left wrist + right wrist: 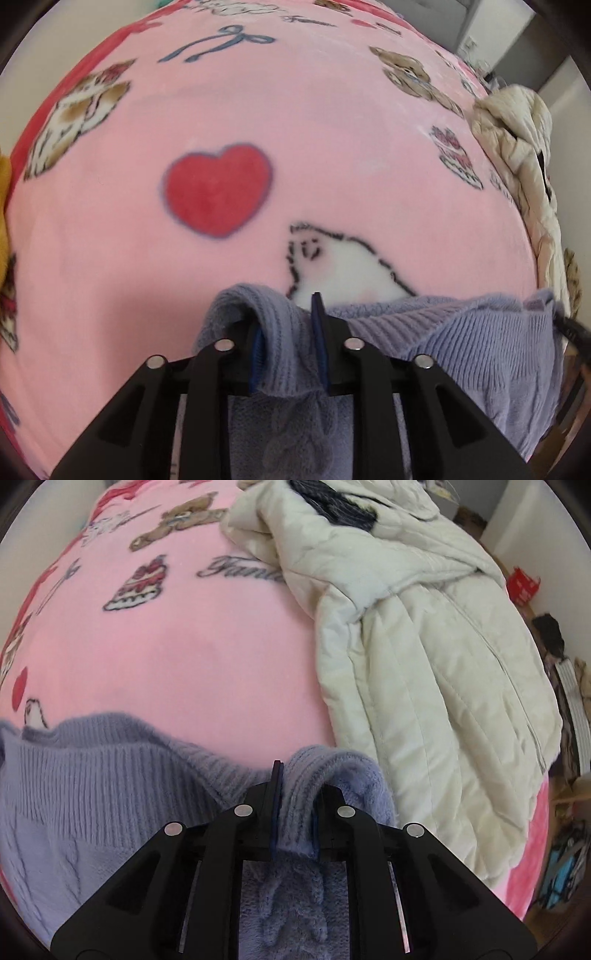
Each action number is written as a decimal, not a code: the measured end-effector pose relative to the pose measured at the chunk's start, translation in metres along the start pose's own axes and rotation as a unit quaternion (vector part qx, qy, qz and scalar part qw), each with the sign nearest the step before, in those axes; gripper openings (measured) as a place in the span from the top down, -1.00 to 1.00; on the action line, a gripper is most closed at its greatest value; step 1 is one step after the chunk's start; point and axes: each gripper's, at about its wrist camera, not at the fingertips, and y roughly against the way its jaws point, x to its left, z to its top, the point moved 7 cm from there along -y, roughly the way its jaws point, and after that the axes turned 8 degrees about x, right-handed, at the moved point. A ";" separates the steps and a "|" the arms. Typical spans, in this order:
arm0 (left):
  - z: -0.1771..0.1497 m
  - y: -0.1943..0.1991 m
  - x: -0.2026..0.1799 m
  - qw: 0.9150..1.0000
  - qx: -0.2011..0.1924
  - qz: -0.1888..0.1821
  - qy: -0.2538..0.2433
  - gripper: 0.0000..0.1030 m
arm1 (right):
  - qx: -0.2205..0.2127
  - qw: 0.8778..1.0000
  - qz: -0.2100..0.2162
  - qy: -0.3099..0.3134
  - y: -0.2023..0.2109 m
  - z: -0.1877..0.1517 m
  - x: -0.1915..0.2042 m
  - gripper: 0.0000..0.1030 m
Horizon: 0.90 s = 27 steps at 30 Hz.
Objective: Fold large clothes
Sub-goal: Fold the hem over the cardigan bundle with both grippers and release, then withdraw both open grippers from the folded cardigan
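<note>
While pinching ribbed sweater point(461, 343) edge in both left gripper point(286, 334) and right gripper point(295, 799), jaws closed on knit: held low over the blanket point(332, 147), beside the jacket point(424, 657). Not yet laid flat; no fold visible, folding seemingly all ahead.

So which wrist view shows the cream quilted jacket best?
The right wrist view: the cream quilted jacket fills its right half, crumpled on the pink blanket. The left wrist view shows only a bunched strip of it at the right edge.
</note>
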 end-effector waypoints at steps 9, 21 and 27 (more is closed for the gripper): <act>0.007 0.044 0.009 0.995 -0.017 -0.088 -0.046 0.29 | -0.034 0.988 0.147 -0.011 0.068 0.010 -0.012 0.05; 0.015 0.071 0.018 0.988 0.036 -0.148 -0.025 -0.06 | -0.130 0.982 0.128 -0.039 0.149 0.037 -0.054 -0.69; 0.039 0.111 0.047 0.996 -0.030 -0.084 -0.018 -0.72 | -0.137 0.985 0.096 0.036 0.164 0.019 -0.026 -0.69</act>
